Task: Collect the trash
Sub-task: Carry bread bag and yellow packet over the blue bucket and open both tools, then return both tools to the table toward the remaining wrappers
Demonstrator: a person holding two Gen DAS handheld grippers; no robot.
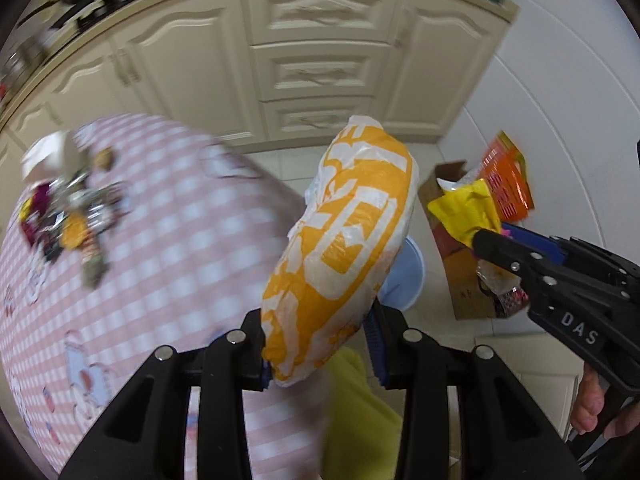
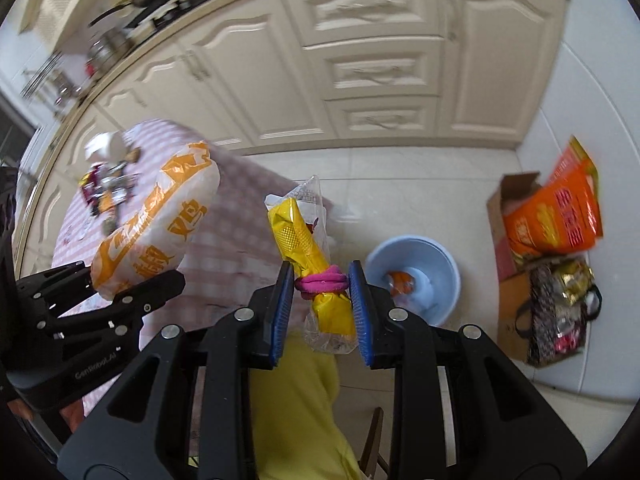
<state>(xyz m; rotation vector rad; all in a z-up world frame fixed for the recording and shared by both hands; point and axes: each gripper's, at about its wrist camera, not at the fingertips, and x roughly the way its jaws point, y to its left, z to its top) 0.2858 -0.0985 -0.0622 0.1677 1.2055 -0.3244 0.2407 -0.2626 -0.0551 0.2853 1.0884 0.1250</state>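
Left tool clamps the orange-and-white plastic bag; right tool clamps a yellow banded wrapper, both lifted off the pink checked tabletop for the pale blue plastic bin.

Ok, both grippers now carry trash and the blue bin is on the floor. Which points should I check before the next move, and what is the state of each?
1. Left gripper holds the orange-white bag: ok, pinched at its lower end.
2. Right gripper holds the yellow wrapper: ok, pads shut on it near the pink band.
3. Blue bin in view and open: ok, beyond the right gripper, some trash already inside.
4. Bag fits the bin: cannot tell; it looks bulky next to the opening.
5. Grip on bag firm: cannot tell; most of it hangs free.
6. Table finished: not ok, trash pile remains.
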